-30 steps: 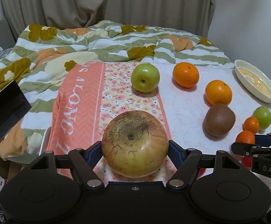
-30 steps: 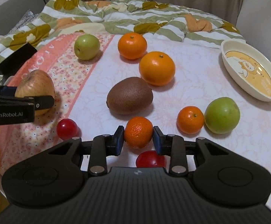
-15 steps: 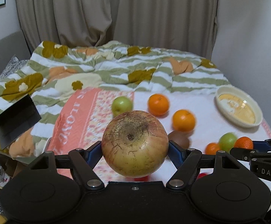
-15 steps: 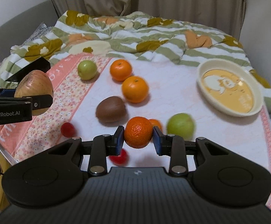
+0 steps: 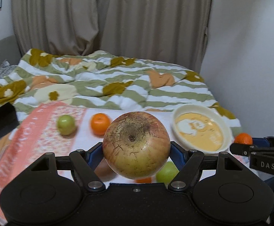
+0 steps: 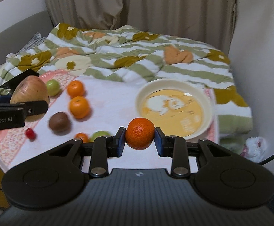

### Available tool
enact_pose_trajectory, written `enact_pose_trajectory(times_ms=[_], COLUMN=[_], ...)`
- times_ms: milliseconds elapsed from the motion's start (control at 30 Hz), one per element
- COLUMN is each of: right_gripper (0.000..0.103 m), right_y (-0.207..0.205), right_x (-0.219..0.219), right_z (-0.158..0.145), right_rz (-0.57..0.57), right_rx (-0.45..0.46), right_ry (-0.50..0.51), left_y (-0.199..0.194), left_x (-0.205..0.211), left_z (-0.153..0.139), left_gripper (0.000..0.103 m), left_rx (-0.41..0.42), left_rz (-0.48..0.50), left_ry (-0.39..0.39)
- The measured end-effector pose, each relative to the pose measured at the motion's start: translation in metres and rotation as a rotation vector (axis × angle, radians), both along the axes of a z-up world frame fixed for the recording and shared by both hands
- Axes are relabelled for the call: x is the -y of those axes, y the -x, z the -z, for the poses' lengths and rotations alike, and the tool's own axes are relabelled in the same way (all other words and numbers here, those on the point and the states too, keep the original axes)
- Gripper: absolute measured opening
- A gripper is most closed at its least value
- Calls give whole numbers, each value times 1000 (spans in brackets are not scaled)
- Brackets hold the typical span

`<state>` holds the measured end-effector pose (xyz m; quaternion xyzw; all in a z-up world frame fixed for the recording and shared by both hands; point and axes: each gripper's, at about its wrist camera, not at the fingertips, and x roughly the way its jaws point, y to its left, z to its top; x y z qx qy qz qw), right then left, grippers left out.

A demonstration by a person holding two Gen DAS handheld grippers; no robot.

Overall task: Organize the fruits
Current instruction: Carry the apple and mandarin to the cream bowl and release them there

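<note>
While both tools are loaded and held above the bed, the deciding relation is the bowl (image 6: 208,101): it lies just ahead and slightly right of the right gripper (image 6: 139,139), which clamps a mandarin (image 6: 139,136) between narrow pads. The left gripper (image 5: 136,148), spread wide around a large apple (image 5: 136,144), has the bowl ahead-right, farther off. Judgement: right unit is nearer; deposit first. Both are level, pointing fwd.
</note>
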<state>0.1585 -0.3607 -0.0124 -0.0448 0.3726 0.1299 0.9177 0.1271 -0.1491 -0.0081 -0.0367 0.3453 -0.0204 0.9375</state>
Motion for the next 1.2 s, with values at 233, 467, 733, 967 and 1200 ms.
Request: enact_pose_trajectory(times_ms=[233,467,733,967,1200], right_gripper=[48,48,48,48,48], right_y=[-39,-81,-128,-156,-168], right_x=[48,78,97,106,115], right_z=[0,10,26,43,55], right_rz=[51,122,194,231,261], right_rx=[21,11,-35,-71,-100], right_ry=[12,17,-14,-17,-12], left_y=[-46,-102,-169,-208,-218], left_x=[49,85,117,146,164], left_z=[4,15,46,79,101], left_gripper=[77,77,77,77,78], left_rx=[-4,-19,-66,-93,-112], left_rz=[81,176,280,365,423], left_ry=[-12,-36,-88,-167,-223])
